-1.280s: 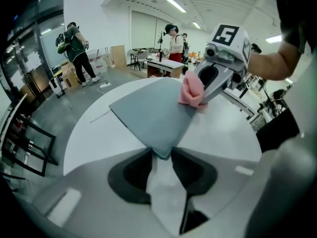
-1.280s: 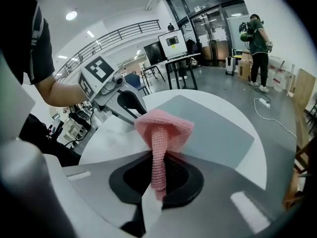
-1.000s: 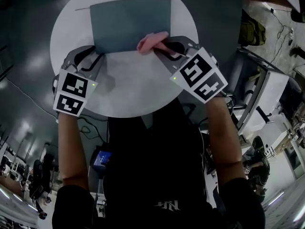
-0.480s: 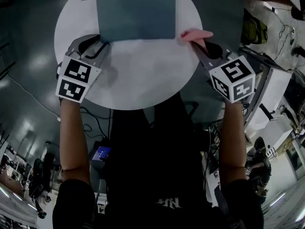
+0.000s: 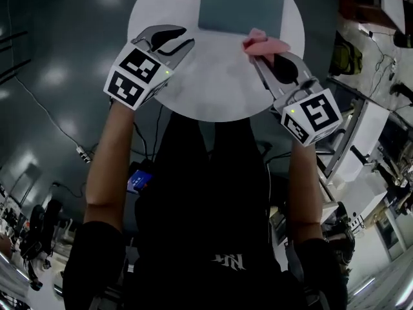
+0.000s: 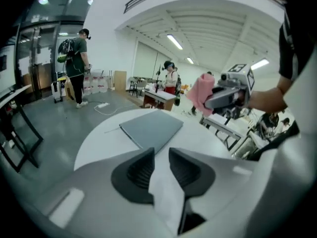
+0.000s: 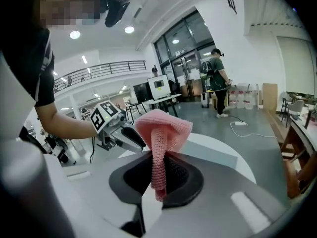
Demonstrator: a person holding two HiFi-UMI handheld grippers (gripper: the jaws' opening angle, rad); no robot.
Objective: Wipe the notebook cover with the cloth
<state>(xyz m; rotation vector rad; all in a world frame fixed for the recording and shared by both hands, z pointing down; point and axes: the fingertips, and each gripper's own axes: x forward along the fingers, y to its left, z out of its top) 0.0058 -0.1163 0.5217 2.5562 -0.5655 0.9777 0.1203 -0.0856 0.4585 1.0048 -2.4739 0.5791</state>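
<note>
A grey-blue notebook (image 5: 241, 6) (image 6: 151, 128) lies shut on the far side of the round white table (image 5: 213, 89). My right gripper (image 5: 266, 55) hovers just off the notebook's near right corner, shut on a pink cloth (image 5: 263, 42) (image 7: 163, 130) that bunches above the jaws. In the left gripper view, that cloth (image 6: 200, 93) is raised above the table. My left gripper (image 5: 187, 36) (image 6: 161, 155) is over the table's left side, short of the notebook. Its jaws have just been closing; a gap remains and nothing is between them.
The table rim (image 7: 218, 150) curves round just beyond the notebook. Workbenches and equipment (image 5: 368, 108) stand to the right. A person with a backpack (image 6: 77, 66) stands far off on the grey floor, with a cable (image 6: 106, 108) lying near them.
My right gripper swept the cloth off the notebook's near edge to the right and lifted. My left gripper rose off the table beside the notebook. Both now sit higher.
</note>
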